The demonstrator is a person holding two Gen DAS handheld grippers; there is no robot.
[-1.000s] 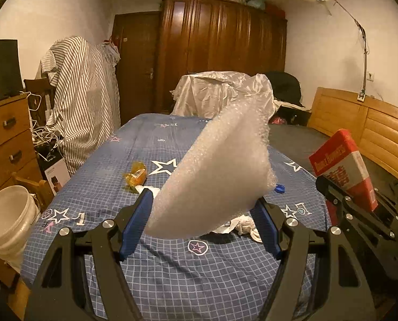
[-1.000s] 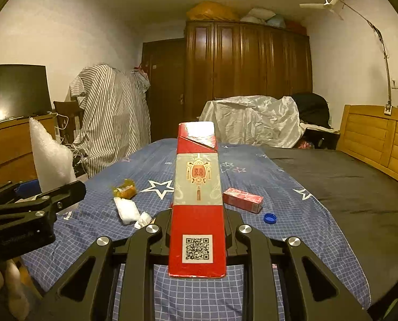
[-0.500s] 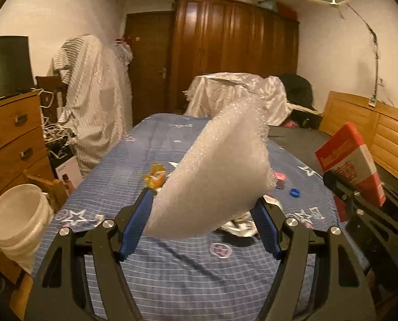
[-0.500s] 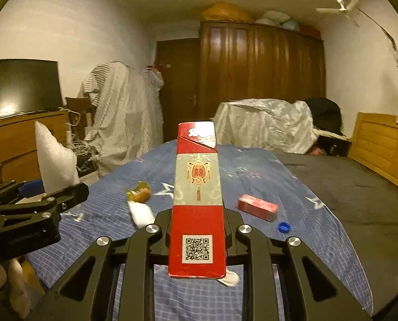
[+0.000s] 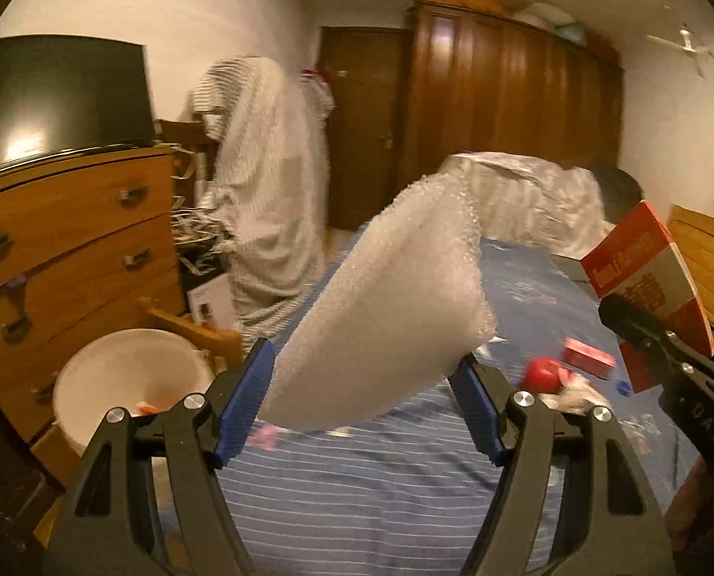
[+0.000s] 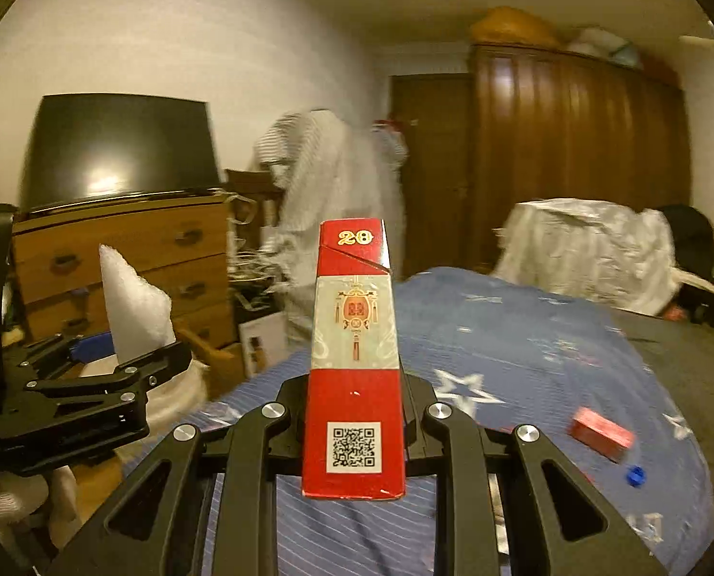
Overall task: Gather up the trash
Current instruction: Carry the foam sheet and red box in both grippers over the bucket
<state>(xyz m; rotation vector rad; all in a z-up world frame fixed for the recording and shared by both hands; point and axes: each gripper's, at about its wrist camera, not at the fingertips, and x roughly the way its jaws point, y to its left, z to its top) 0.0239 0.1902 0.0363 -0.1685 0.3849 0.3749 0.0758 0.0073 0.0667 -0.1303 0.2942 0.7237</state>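
My left gripper [image 5: 364, 393] is shut on a white foam sheet [image 5: 386, 302], held above the bed's left edge; the sheet also shows in the right wrist view [image 6: 134, 312]. My right gripper [image 6: 354, 413] is shut on a tall red carton [image 6: 354, 360] with a QR code, seen from the side in the left wrist view [image 5: 649, 278]. A white bucket [image 5: 126, 374] stands on the floor at lower left, with a bit of trash inside. On the blue bed [image 6: 525, 345] lie a small red box [image 6: 599, 432], a blue cap [image 6: 635, 475] and a red round item [image 5: 541, 374].
A wooden dresser [image 5: 69, 240] with a dark screen [image 5: 54, 96] stands left, behind the bucket. A striped covered rack [image 5: 261, 168] and a dark wardrobe [image 5: 501, 110] stand at the back. A wooden headboard [image 5: 707, 259] is at the right.
Both grippers have swung left with their loads. The bucket and dresser now sit nearer the middle of the views, and the bed trash has shifted right.
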